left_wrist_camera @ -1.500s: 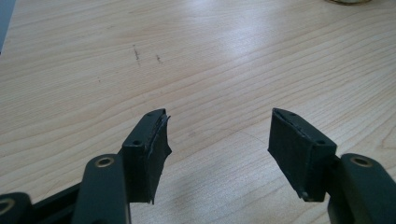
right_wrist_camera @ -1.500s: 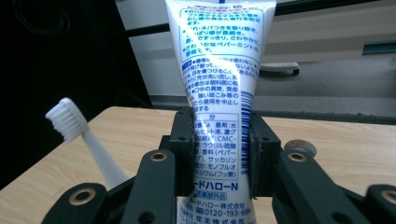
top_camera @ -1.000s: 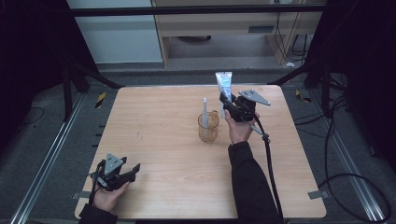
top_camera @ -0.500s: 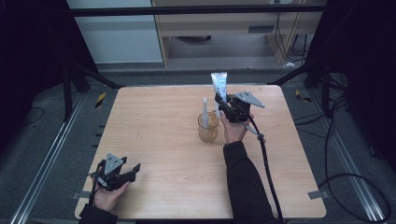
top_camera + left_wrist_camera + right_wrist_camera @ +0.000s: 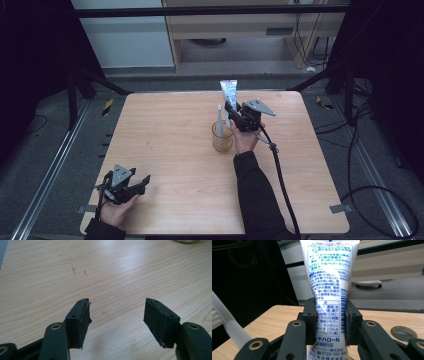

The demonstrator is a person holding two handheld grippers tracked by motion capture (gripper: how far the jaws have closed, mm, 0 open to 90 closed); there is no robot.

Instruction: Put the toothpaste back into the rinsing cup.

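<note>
The right gripper (image 5: 231,109) clamps an upright toothpaste tube (image 5: 327,287) just beside the far-right glass cup (image 5: 222,140); the left gripper (image 5: 117,315) rests open, near left.

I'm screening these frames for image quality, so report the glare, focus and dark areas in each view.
High view: table evenly lit, surroundings nearly black, soft overall. Left gripper view: pale glare streak across the wood, open left gripper jaws sharp. Right gripper view: toothpaste tube print crisp between the right gripper jaws, white toothbrush at left blurred, background dark.

A pale wooden worktop (image 5: 175,140) stood on grey floor (image 5: 55,125); beyond it, a light wall panel (image 5: 125,35) and wooden cabinet (image 5: 240,30); black cables (image 5: 370,185) lay right.
</note>
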